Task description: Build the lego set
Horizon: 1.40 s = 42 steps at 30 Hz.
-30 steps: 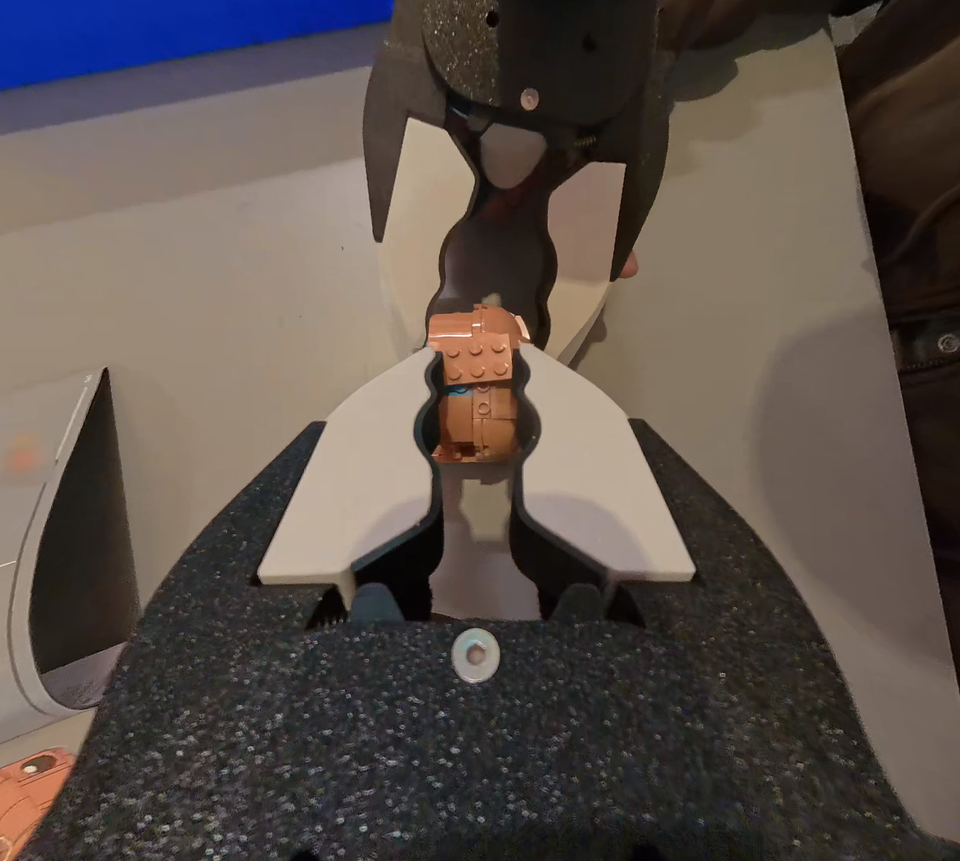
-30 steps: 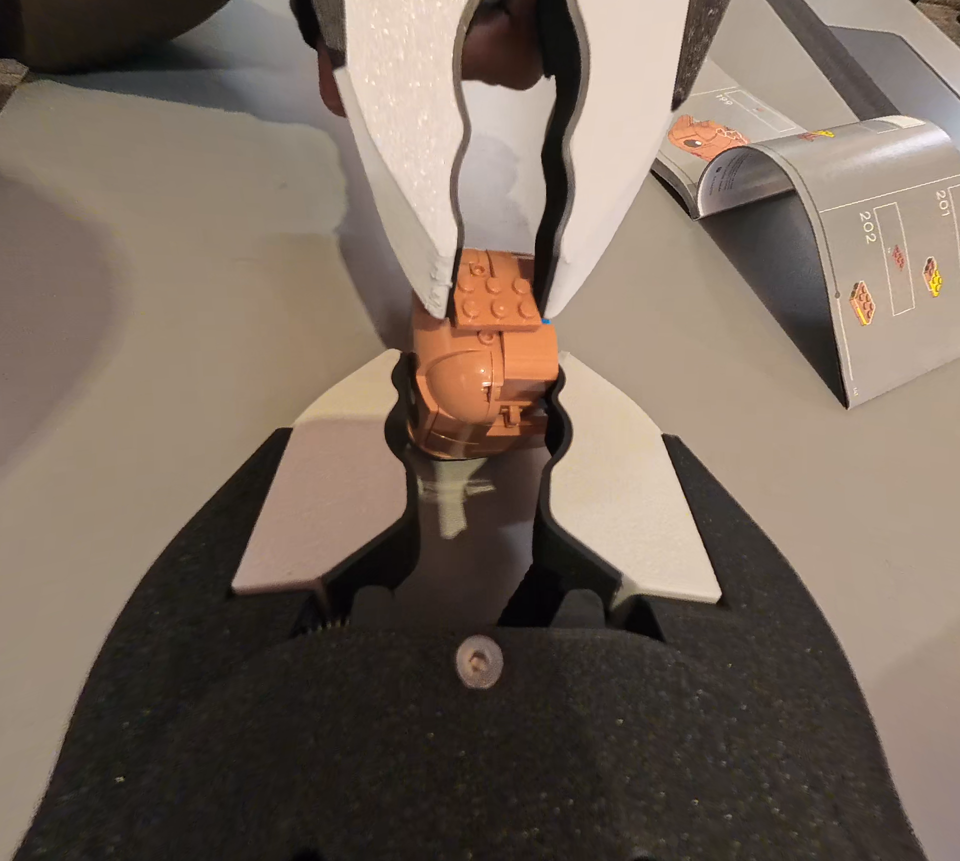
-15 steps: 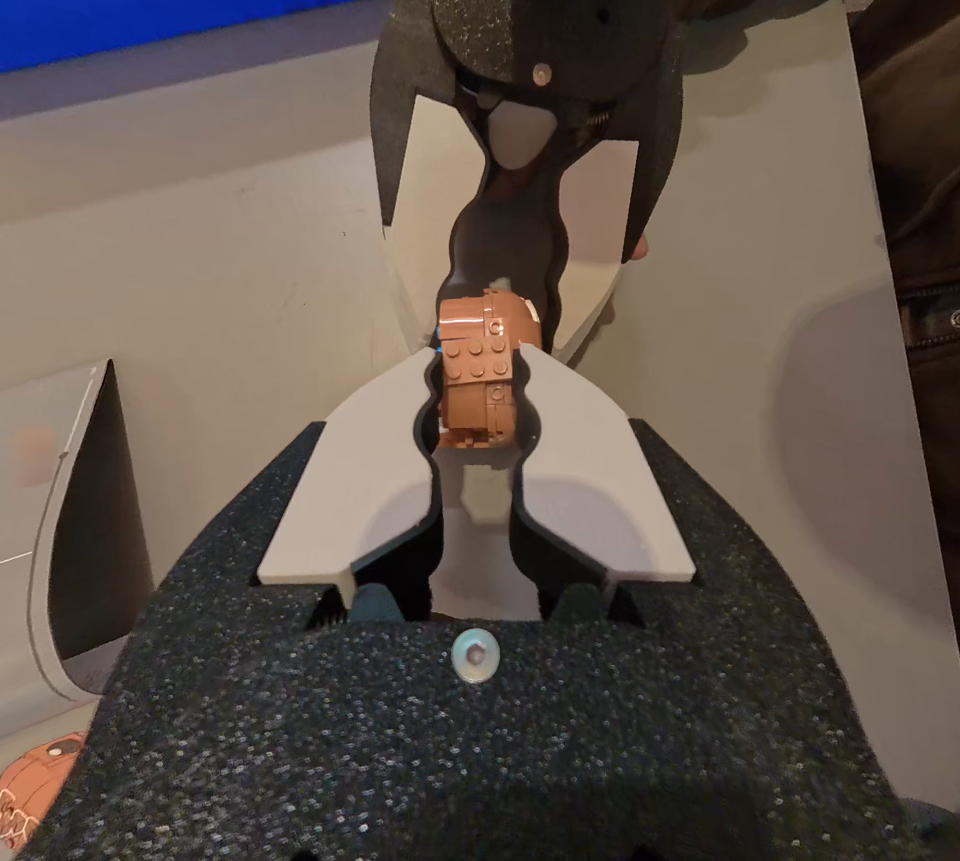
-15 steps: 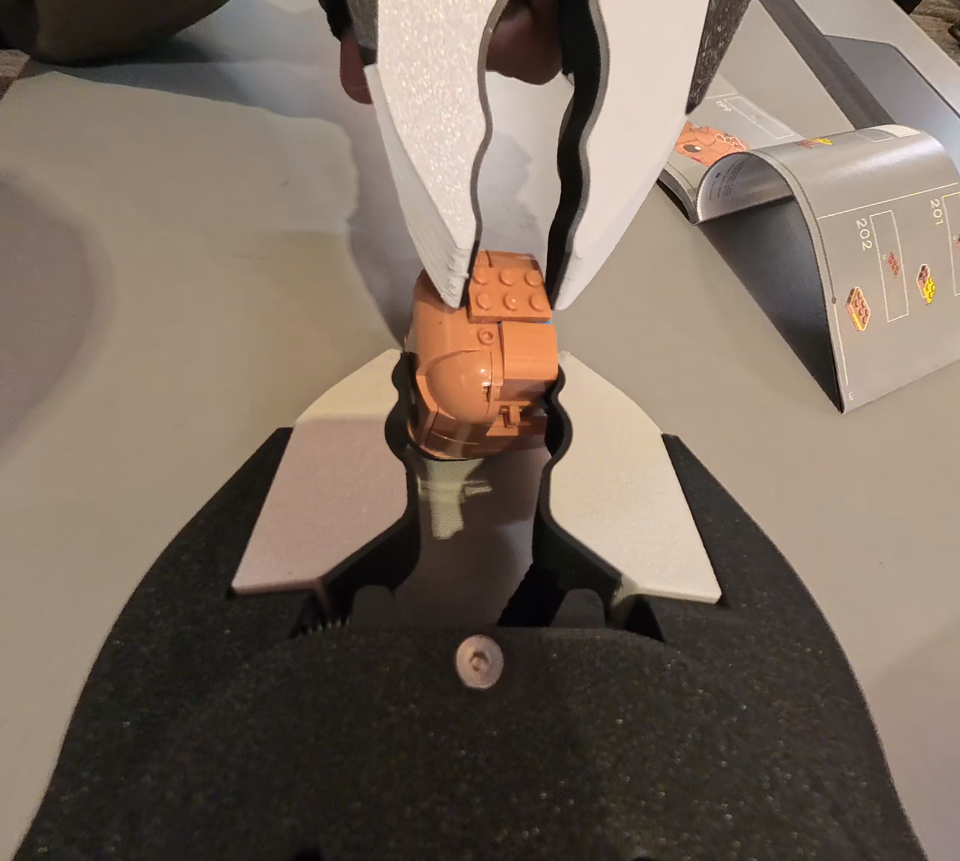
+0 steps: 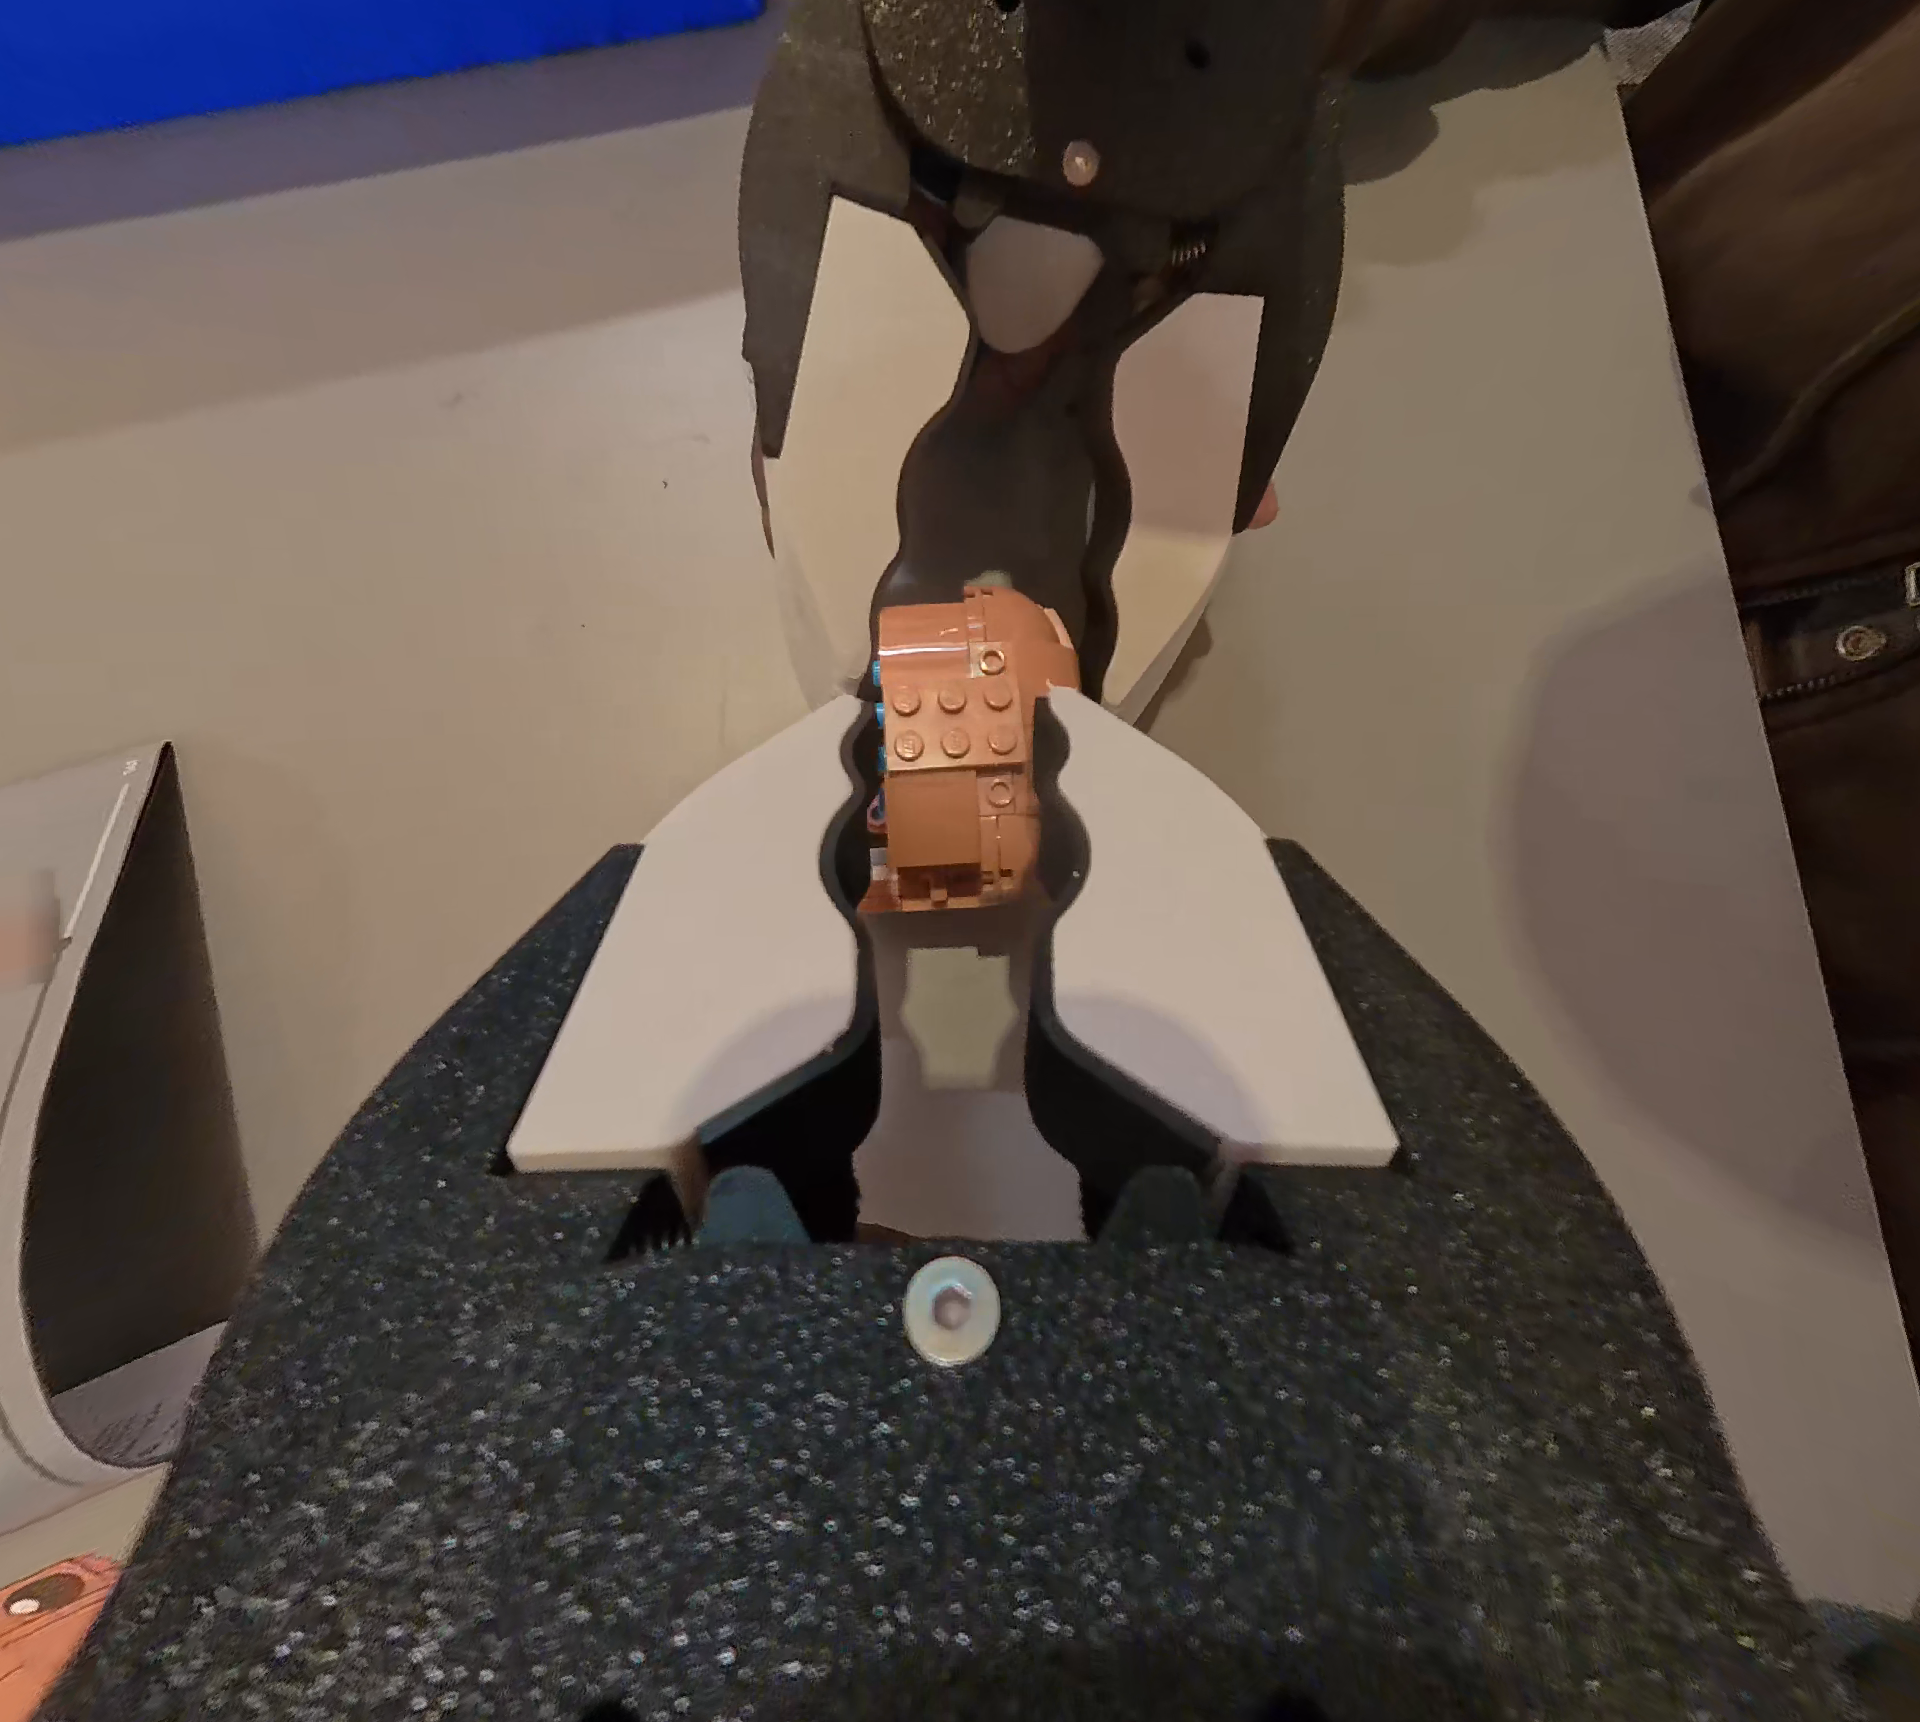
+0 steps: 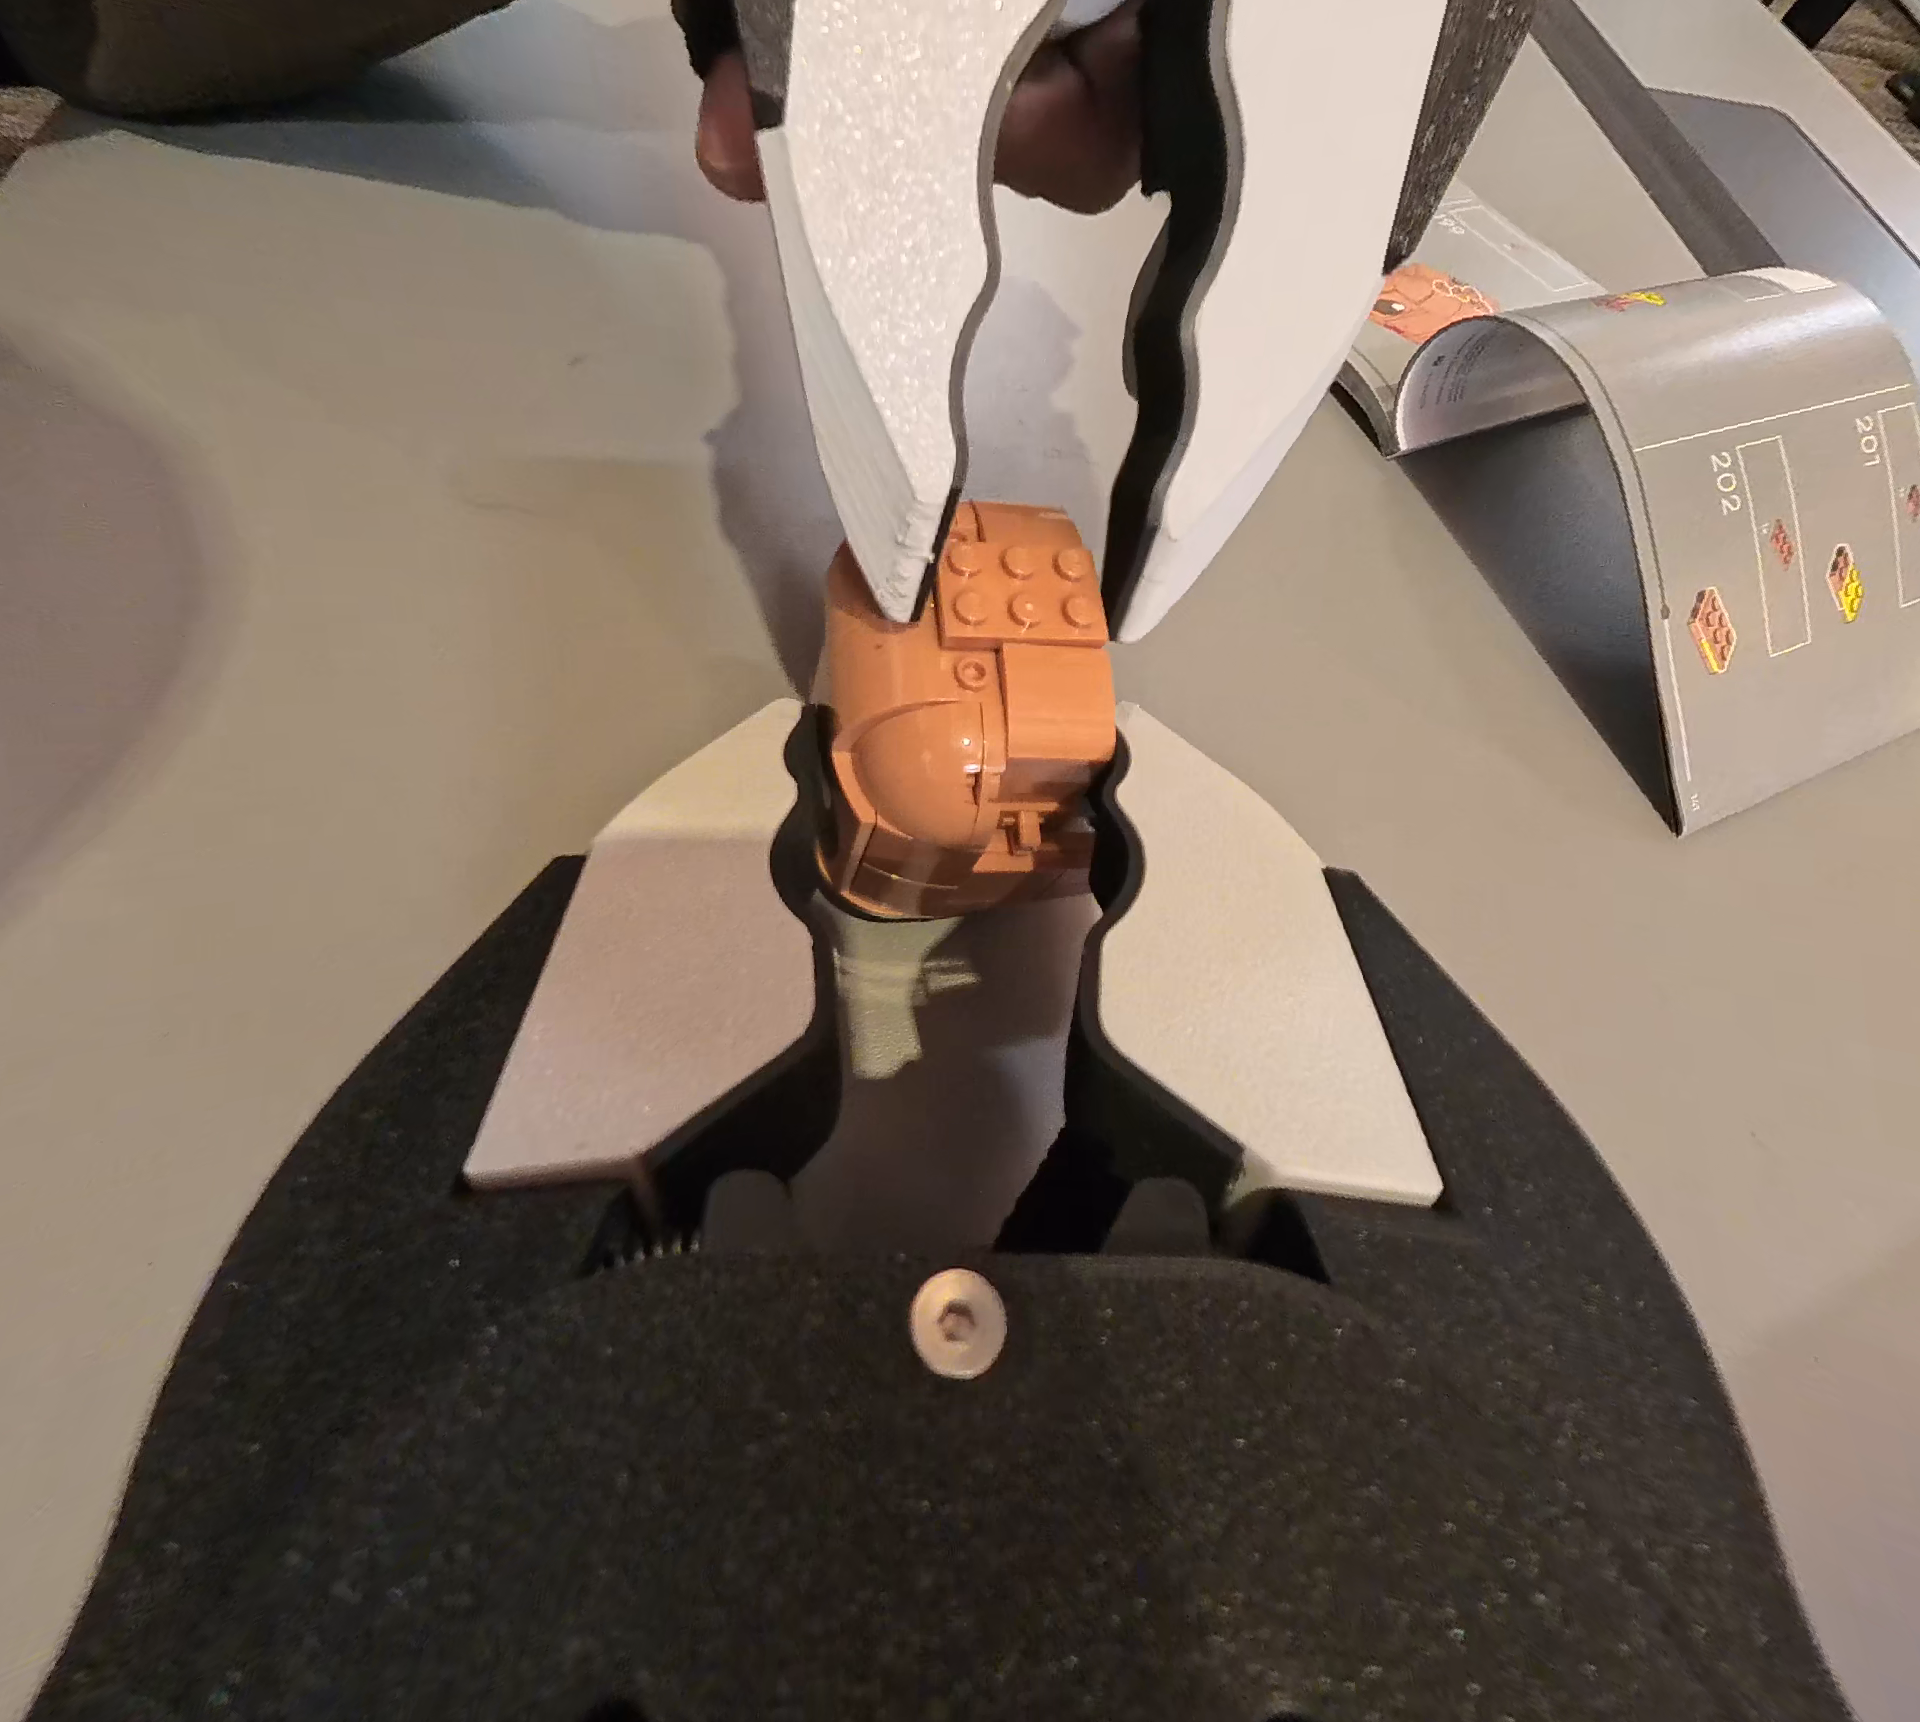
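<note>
Since the earlier frame, the left gripper (image 6: 1013, 623) has been spread wider around the studded plate (image 6: 1020, 594).

The brown lego model (image 6: 966, 758) is held clear of the table (image 6: 343, 633), clenched by the right gripper (image 6: 961, 763) as an anchor. Left jaws are released, straddling the plate atop the model, apparently after seating it. An instruction booklet (image 6: 1704, 529) lies well right of the model.

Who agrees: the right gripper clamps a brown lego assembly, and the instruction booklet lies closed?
Not closed: the right wrist view shows the instruction booklet lying open, pages arched. The right gripper does clamp the brown lego assembly.
</note>
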Tool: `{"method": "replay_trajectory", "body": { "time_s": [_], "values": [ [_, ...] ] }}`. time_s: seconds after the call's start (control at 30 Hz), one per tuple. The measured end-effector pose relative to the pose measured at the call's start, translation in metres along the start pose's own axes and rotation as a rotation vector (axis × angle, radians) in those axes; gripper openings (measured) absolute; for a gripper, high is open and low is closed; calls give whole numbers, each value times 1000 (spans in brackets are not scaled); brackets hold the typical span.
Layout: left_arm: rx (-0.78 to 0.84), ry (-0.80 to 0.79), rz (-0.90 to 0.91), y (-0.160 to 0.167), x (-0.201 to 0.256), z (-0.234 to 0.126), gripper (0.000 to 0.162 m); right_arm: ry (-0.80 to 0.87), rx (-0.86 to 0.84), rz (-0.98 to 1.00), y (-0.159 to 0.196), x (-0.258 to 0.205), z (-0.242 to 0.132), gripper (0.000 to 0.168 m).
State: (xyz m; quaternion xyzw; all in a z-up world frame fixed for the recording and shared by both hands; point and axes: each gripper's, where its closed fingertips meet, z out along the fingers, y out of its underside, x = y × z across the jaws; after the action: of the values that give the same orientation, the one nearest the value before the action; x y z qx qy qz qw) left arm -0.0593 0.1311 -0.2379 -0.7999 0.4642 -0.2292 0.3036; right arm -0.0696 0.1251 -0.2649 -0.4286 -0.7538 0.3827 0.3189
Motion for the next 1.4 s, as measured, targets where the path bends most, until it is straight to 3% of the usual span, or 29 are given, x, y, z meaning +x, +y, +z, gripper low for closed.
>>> {"method": "replay_trajectory", "body": {
  "time_s": [0.2, 0.57, 0.8, 0.97, 1.1, 1.23, 1.4],
  "values": [
    [17, -44, -14, 5, -2, -4, 41, 1, 1, -4, 0, 0, 0, 49],
    [278, -167, -130, 24, 2, -1, 56, 2, 2, -13, 0, 0, 0, 49],
    [238, -258, -161, 37, -4, 5, 72, 21, 7, -68, 0, -2, -1, 49],
    [161, -237, -205, 47, -6, 16, 83, 17, 8, -63, 0, -2, -1, 49],
    [55, -199, -198, 54, -3, 31, 83, 20, 15, -97, -1, -3, -1, 49],
    [24, -252, -122, 49, -6, 41, 81, 15, 31, -110, -3, -5, -1, 48],
    [51, -218, -157, 46, -6, 40, 75, -2, 46, -91, -5, -5, -3, 47]
  ]
}}
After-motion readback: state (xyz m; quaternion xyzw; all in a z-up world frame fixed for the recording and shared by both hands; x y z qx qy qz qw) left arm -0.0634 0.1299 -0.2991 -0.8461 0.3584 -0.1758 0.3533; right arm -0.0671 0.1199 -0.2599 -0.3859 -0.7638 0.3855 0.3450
